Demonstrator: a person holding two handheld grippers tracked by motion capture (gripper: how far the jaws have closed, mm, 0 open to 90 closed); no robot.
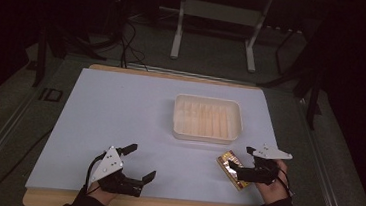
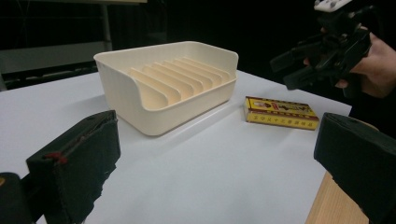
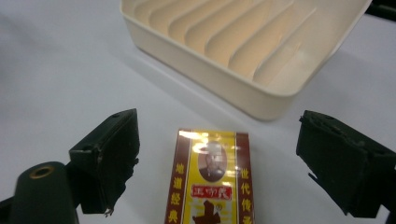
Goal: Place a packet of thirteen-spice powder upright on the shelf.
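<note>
Near the table's right front edge lies the flat yellow-and-red printed cardboard box [image 1: 234, 171], face up on the white tabletop [image 1: 119, 117], just in front of the cream plastic tray with ribbed dividers [image 1: 207, 118] and apart from it. Its long axis runs diagonally, from the tray side toward the table's front right. The right gripper [image 1: 244, 158] hovers directly over it, jaws spread wide with nothing between the pads; in the right gripper view the box [image 3: 211, 179] sits centred between the two jaws, its length running along the gripper's line of sight, so the jaws straddle its narrow width. The left gripper [image 1: 139, 162] rests well apart at the front left, likewise released and empty, so the right hand is plainly the nearer one.
</note>
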